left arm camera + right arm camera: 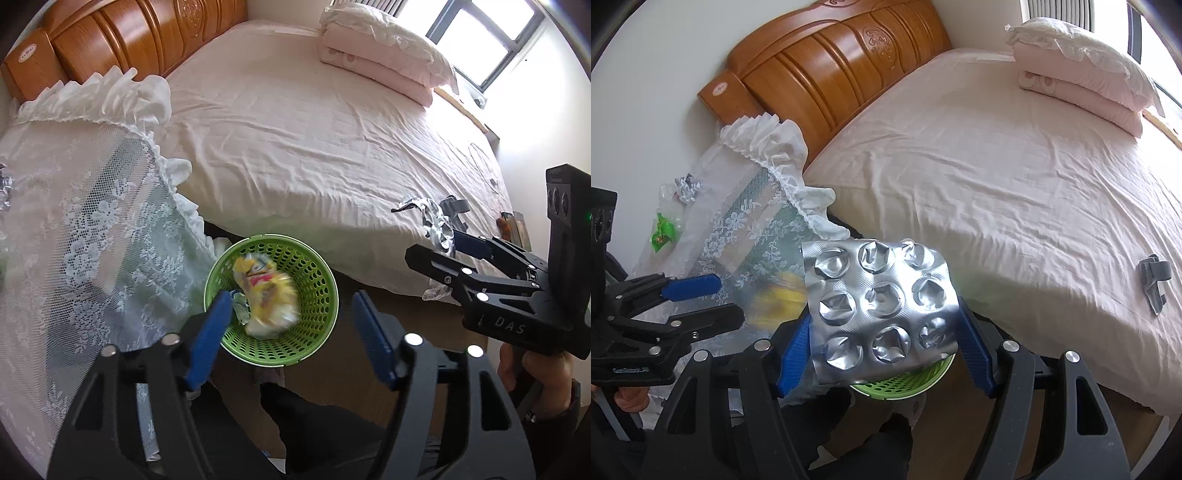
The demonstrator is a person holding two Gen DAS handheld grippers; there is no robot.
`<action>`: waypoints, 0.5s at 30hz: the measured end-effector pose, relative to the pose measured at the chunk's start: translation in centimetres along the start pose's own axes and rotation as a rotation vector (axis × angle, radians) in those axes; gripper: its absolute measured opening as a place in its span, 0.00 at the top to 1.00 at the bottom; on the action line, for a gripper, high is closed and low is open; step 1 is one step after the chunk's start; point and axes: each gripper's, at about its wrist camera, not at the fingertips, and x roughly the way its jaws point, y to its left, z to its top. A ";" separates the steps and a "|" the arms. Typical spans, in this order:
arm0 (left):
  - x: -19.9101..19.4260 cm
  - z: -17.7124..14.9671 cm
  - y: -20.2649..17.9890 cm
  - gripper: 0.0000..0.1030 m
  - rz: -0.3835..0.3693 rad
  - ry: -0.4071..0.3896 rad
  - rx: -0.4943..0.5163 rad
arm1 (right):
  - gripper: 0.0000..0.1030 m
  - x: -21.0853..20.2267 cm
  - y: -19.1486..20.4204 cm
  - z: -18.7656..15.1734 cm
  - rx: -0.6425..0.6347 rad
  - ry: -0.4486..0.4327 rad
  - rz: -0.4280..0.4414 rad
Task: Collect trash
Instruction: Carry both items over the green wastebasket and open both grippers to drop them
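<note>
The left gripper is held above the green perforated basket, which stands on the floor just beside the bed. Its blue pads are spread apart and nothing is clamped between them. A yellow and white wrapper, blurred in the left wrist view, is seen inside the basket, below and between the pads but apart from them.

The right gripper is clamped on a crumpled silver blister pack, whose two side edges are pressed by the blue pads. The pack is held over the basket, only a strip of whose green rim is seen beneath it. In the left wrist view the right gripper is seen to the right of the basket, near the edge of the bed.

A lace-covered nightstand is seen beside the wooden headboard; a green packet and a crumpled silver scrap lie on it. A grey clip lies on the bed sheet, well apart from both grippers. Folded bedding is stacked at the far side of the bed.
</note>
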 end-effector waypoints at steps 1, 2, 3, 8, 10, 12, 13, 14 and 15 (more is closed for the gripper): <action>-0.1 0.0 0.0 0.31 0.001 -0.001 0.000 | 0.31 0.1 0.0 0.0 0.000 0.001 0.002; -0.1 0.0 0.0 0.29 0.003 -0.001 -0.001 | 0.31 0.2 0.0 0.0 0.000 0.003 0.003; -0.1 0.0 0.0 0.27 0.003 0.000 -0.002 | 0.31 0.2 0.1 0.0 0.001 0.003 0.002; -0.2 0.1 0.3 0.21 0.009 0.000 -0.010 | 0.31 0.8 0.2 0.0 -0.012 0.012 -0.002; -0.4 0.1 0.5 0.18 0.015 -0.005 -0.014 | 0.31 1.3 0.4 0.0 -0.021 0.021 -0.012; -0.7 0.1 0.8 0.16 0.022 -0.017 -0.020 | 0.31 1.9 0.6 -0.1 -0.031 0.032 -0.019; -1.0 0.0 1.0 0.15 0.026 -0.026 -0.027 | 0.31 2.3 0.9 -0.2 -0.039 0.039 -0.024; -1.4 0.0 1.2 0.14 0.032 -0.037 -0.034 | 0.31 2.7 1.1 -0.3 -0.047 0.048 -0.024; -1.6 0.0 1.4 0.12 0.037 -0.044 -0.039 | 0.31 3.0 1.2 -0.3 -0.052 0.054 -0.023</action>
